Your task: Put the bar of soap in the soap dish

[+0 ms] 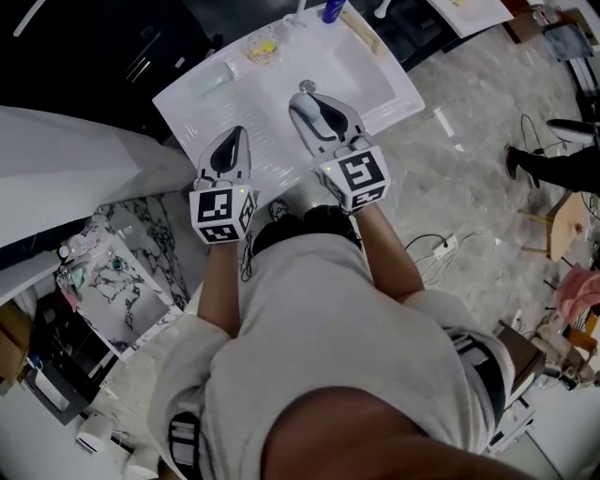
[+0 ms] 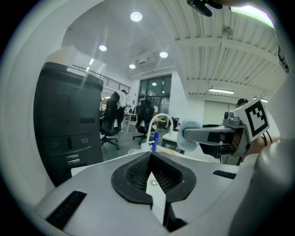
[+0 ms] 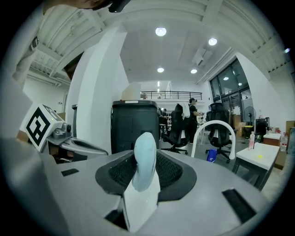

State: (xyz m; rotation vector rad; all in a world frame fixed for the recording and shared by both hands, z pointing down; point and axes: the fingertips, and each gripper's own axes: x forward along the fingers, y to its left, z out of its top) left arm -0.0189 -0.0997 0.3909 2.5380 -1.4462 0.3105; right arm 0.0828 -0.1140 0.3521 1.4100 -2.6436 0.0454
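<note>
Head view: the blue bottle at 12 o'clock of the sink gets chopped off by the top edge, and so does the tap next to it. The little dish at 11 o'clock is too small to tell what the yellow bit in it is. The pale green thing at 10 o'clock is too blurry to name. The person at 3 o'clock is cut by the edge. Right gripper view: the soap has its sides buried in the pads.
</note>
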